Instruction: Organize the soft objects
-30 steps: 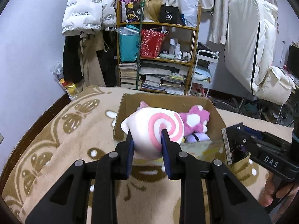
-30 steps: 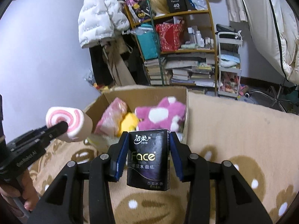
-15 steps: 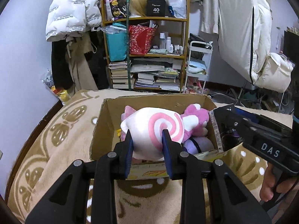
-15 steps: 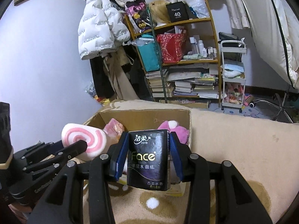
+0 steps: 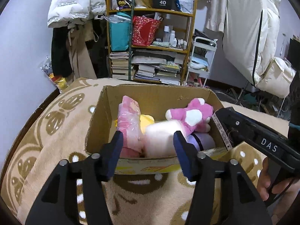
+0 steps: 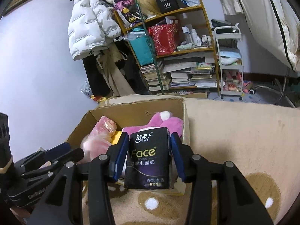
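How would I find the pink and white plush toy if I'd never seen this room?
Find the cardboard box on the tan rug. The pink plush toy lies at its back right corner. It alone is fuzzy bright pink with white patches, unlike the pale pink plastic-wrapped bundle at left.

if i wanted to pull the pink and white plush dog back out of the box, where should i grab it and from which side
Grip the pink plush dog across its raised upper body, coming straight down from above. It lies on top of the pile in the cardboard box, against the right wall, so side approaches are blocked, and the soft body should squeeze easily.
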The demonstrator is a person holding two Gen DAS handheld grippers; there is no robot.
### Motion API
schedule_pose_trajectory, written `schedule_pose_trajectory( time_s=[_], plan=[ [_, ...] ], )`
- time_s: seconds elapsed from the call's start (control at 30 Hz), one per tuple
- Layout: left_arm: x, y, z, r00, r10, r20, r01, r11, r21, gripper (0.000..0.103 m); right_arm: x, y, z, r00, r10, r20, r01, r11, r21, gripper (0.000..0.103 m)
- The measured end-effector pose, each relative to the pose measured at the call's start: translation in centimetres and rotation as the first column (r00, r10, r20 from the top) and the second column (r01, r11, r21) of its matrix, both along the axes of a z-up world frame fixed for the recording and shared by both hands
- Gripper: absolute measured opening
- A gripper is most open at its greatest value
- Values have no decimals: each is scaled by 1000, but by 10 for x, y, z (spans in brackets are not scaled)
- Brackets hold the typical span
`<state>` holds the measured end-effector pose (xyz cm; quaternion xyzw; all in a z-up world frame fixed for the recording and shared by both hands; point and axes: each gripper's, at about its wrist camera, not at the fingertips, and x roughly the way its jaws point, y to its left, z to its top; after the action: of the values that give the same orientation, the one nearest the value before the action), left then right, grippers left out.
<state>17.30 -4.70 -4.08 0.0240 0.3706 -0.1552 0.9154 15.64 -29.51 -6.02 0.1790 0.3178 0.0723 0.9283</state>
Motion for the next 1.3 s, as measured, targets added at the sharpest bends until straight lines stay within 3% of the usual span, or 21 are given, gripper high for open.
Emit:
schedule_pose_trajectory(
  time_s=[0.07,0.17,0.27,0.33,0.4,0.53,0.6,0.9,1.17,1.3],
  plan=[
    [-2,1,2,1000,8,-9,-8,1000,1,59,-1,-1,1,1000,-7,-2,7,1000,-6,51],
    [-8,7,6,1000,21,-21,-20,1000,12,68,-4,-2,4,1000,-21,5,21,1000,-9,62],
    [-17,14,13,999,35,-1,-35,998,52,72,-8,-5,11,1000,-21,17,21,1000,-1,65],
    [-25,22,20,998,62,20,-63,996,62,79,-13,-6,16,999,-26,22,27,1000,-7,72],
    [-34,31,28,994,100,42,-102,993,57,89,-19,-8,23,999,-34,26,35,999,-15,87],
    [-50,44,45,989,133,70,-136,990,48,95,-30,-12,38,999,-42,20,43,998,-44,93],
    [-60,50,53,984,148,99,-153,987,46,99,-37,-14,44,999,-47,24,48,998,-44,103],
    [-101,70,82,961,184,205,-204,975,83,101,-77,-12,65,995,-81,62,87,992,-91,103],
    [-136,82,81,956,192,223,-219,970,101,102,-115,-12,69,998,-53,45,57,994,-92,103],
    [-146,82,83,958,187,219,-213,972,102,102,-140,-11,72,995,-66,77,76,988,-131,103]
  ],
)
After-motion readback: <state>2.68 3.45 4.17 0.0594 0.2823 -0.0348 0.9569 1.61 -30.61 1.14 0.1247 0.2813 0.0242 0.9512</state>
